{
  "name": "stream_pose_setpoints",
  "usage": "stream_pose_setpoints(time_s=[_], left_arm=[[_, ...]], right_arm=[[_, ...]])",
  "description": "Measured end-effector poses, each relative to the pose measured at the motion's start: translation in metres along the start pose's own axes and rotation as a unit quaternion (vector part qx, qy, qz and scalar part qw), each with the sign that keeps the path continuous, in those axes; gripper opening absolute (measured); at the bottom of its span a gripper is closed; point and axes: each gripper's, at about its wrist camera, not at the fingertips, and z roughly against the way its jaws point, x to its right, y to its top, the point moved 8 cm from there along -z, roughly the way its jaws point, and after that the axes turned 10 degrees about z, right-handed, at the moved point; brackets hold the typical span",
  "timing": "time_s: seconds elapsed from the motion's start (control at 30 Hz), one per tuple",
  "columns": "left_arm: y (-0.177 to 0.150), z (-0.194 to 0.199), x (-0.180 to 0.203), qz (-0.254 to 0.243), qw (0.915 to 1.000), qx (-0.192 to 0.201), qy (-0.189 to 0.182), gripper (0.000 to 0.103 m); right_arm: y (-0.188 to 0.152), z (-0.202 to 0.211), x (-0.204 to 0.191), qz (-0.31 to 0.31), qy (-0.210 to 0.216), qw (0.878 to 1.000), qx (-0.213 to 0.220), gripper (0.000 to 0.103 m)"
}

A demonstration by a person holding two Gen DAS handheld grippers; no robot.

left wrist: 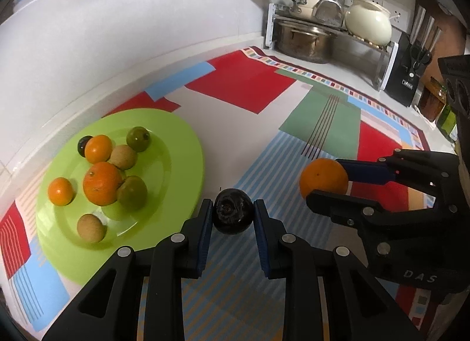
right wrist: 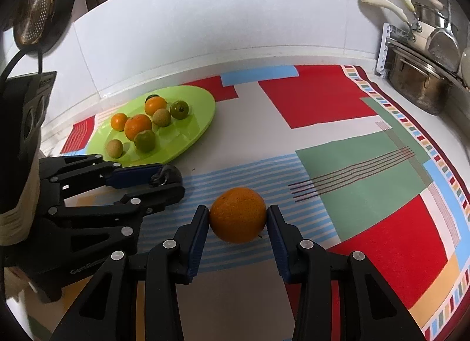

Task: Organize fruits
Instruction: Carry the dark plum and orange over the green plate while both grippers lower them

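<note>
On the patterned mat by the wall I've got the green plate already pretty loaded: three small oranges, two green fruits, two tan ones and a dark one at the back, so I'd say most of the sorting is done. What's left, far as I can see, is just the two pieces I'm holding.

My left gripper has its blue pads pressed against both sides of the dark plum, clamped on it just off the plate's near rim. From the right wrist cam it looks low over the mat, can't tell if it's lifted or still resting.

My right gripper is closed on the big orange, pads touching each side, over the striped blue patch and well apart from the plate. Can't tell if it's off the mat either.

Plum's closer, so I'd guess it goes in first.
</note>
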Motion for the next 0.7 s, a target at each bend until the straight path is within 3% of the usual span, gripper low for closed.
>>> stream_pose_setpoints(time_s=[0.7], left_arm=[[0.009, 0.081, 0.006, 0.046, 0.9966, 0.06, 0.033, 0.028]], right_arm=[[0.024, 0.059, -0.02, 0.022, 0.012, 0.998, 0.056, 0.042]])
